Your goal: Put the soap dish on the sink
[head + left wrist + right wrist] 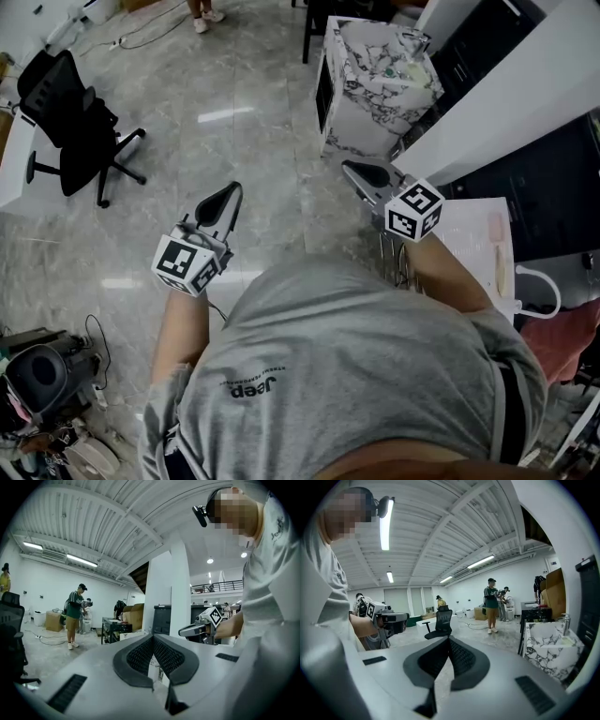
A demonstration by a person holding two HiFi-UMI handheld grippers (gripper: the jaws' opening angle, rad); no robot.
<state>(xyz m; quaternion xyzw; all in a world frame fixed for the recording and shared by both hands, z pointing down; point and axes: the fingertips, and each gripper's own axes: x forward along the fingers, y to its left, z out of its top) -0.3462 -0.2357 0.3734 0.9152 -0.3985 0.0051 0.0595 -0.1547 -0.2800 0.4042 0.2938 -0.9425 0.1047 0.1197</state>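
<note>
Lying well ahead of the right hand-held gripper (350,168) is the sink (366,122).

The left tool (229,194) and right tool (353,170) hover mid-frame above the grey floor (244,103). A marbled sink (380,80) stands upper right, a black office chair (70,122) upper left.

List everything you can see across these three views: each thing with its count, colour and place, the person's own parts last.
Office chair: one, black, on the floor, ahead left.
Sink unit: one, white marble with dark veins, ahead on the right.
Floor: one, glossy grey stone.
Bystanders: several, one in a green top, far across the room.
Cardboard boxes: a few, brown, far side of the room.
T-shirt: one, grey, on the person.
Left gripper: one, grey, jaws shut, empty.
Right gripper: one, grey, jaws shut, empty, nearer the sink unit.
</note>
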